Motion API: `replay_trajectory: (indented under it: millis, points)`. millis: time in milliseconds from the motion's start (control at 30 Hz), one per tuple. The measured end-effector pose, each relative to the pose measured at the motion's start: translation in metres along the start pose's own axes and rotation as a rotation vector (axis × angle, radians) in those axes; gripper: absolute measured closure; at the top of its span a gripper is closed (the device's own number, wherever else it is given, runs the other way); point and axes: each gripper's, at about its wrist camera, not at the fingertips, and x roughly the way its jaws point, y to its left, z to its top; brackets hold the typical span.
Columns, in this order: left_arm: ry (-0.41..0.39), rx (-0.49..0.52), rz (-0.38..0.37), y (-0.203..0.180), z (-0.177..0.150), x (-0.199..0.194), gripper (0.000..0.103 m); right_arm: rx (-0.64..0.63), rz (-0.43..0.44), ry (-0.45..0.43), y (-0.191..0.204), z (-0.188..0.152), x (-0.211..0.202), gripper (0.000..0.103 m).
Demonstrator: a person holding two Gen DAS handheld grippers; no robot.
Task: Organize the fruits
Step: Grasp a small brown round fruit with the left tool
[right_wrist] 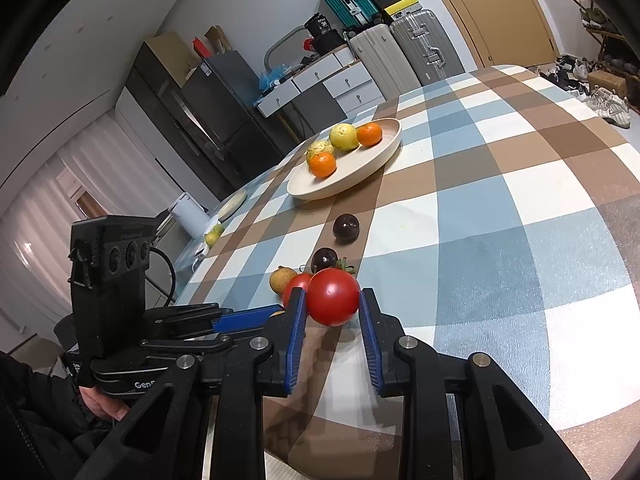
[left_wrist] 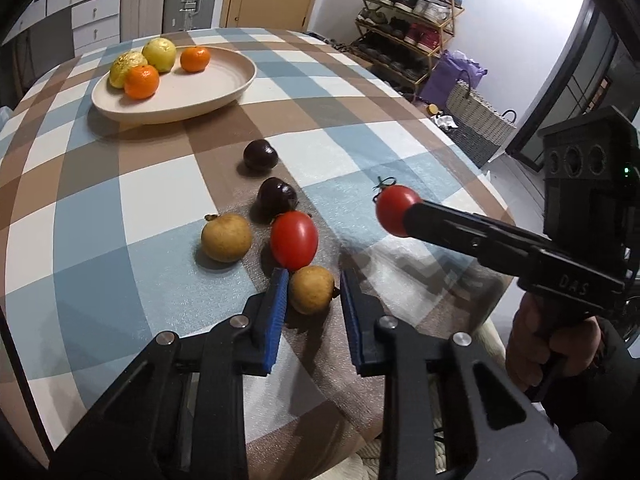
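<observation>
In the left wrist view my left gripper [left_wrist: 314,277] is shut on a small tan round fruit [left_wrist: 311,292] that rests on the checked tablecloth [left_wrist: 120,200]. Just beyond it lie a red tomato [left_wrist: 294,240], a second tan fruit [left_wrist: 226,238] and two dark purple fruits [left_wrist: 277,199] [left_wrist: 260,154]. My right gripper [right_wrist: 332,294] is shut on another red tomato [right_wrist: 334,300] and holds it above the cloth, to the right in the left wrist view [left_wrist: 394,210]. A cream plate [left_wrist: 200,96] at the far left carries two oranges and two yellow-green fruits.
The round table's edge [left_wrist: 492,216] curves close on the right, with a woven basket [left_wrist: 476,112] and a shoe rack [left_wrist: 408,24] on the floor beyond. A white cylinder [right_wrist: 188,216], a small yellow fruit [right_wrist: 212,236] and a round board [right_wrist: 232,204] sit at the table's far left.
</observation>
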Motion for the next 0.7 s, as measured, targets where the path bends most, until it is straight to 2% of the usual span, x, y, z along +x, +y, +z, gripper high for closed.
replay_trajectory:
  millis: [700]
  points:
    - [-0.089,-0.077,-0.012,0.038,0.023,-0.030,0.079,0.005,0.018,0.053,-0.001,0.005,0.021,0.076]
